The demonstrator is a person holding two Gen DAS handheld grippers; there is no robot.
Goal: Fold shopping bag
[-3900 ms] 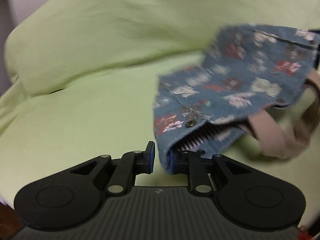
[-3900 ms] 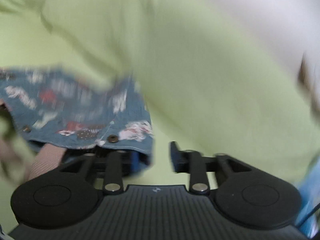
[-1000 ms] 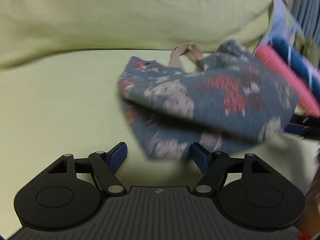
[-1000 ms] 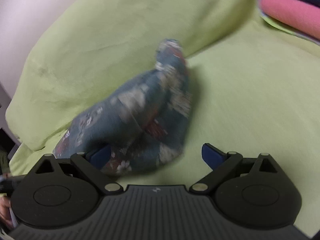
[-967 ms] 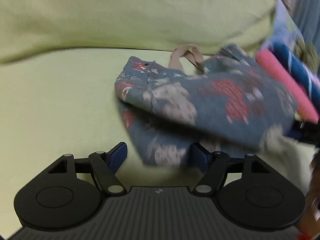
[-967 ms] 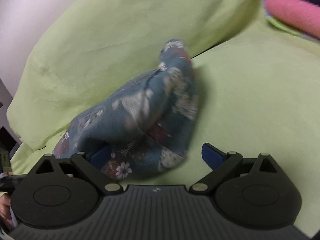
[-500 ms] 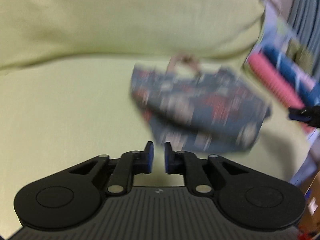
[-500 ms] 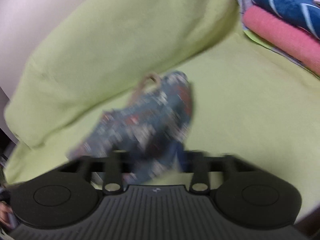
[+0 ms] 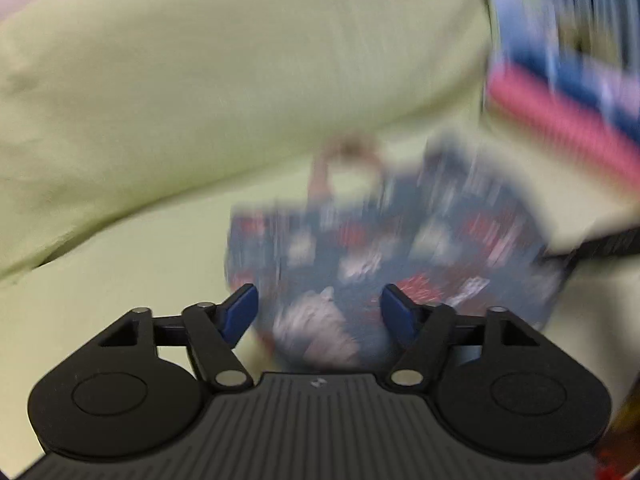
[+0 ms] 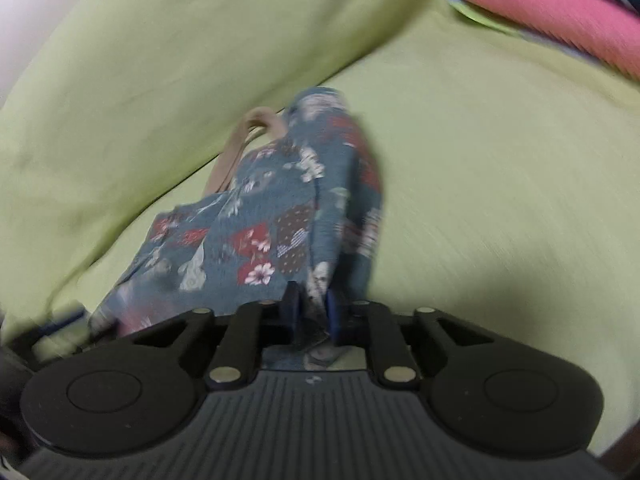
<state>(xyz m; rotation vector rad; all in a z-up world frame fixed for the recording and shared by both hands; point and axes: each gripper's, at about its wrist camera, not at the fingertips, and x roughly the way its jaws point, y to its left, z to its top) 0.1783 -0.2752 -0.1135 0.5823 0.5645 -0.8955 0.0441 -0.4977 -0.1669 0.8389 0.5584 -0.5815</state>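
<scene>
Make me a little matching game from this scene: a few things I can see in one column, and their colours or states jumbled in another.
Things:
1. left gripper
2. right gripper
3. bag
4. towel

States:
A. pink, rolled
B. blue, floral print
C. fingers spread apart
D. fingers closed on cloth

Pairs: 1-C, 2-D, 3-B, 4-A
</scene>
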